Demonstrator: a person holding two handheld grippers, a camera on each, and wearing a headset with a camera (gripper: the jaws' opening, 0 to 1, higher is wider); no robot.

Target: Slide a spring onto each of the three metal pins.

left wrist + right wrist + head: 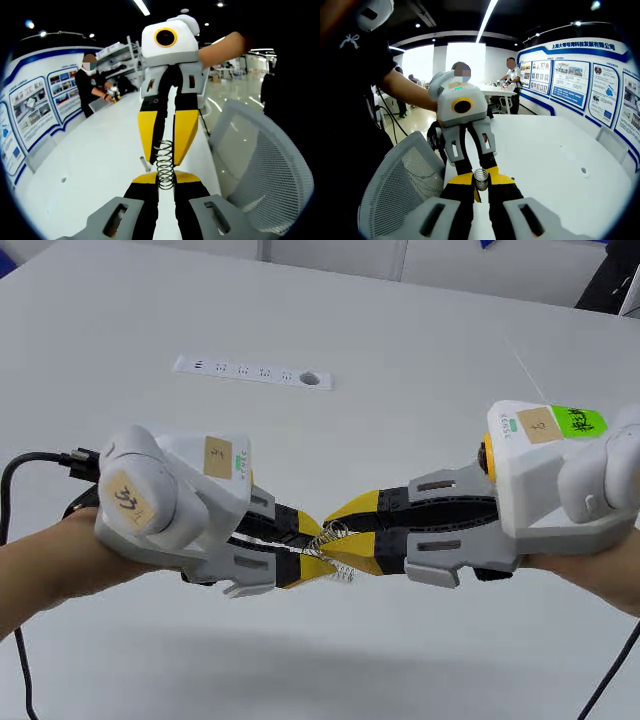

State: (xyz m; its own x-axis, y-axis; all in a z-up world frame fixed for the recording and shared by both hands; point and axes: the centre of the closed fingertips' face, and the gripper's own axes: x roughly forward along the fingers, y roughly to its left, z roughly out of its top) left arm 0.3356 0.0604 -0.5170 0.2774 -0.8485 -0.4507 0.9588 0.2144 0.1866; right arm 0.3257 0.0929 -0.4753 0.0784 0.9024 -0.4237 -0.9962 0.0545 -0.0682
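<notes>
1. The two grippers meet nose to nose, raised above the white table (400, 340). The left gripper (312, 545) comes in from the left and the right gripper (338, 540) from the right, each held in a bare hand.
2. A spring (330, 538) sits right where the yellow tips meet. In the left gripper view it stands as a thin steel coil (165, 167) running along the line of the jaws, from the left gripper's tips up into the right gripper's.
3. The right gripper's jaws are drawn in narrow around the spring. Its own view looks down the coil end-on (480, 179), a small ring seated between the two yellow tips.
4. The left gripper's jaws are also close together, with only a slim gap. The lower end of the coil reaches in between them, but whether they actually pinch it I cannot tell.
5. In the head view a second bit of coil (342, 573) shows just under the tips. Whether it is another spring or part of the same one I cannot tell.
6. On the table well beyond the grippers lies a white power strip (250, 371), flat and apart from everything else.
7. A black cable (20, 465) loops off the back of the left gripper — down past the person's forearm.
8. A grey mesh chair (270, 170) stands by the table edge, and further back people (510, 75) stand at another table beside a wall of blue-bordered posters (570, 75).
</notes>
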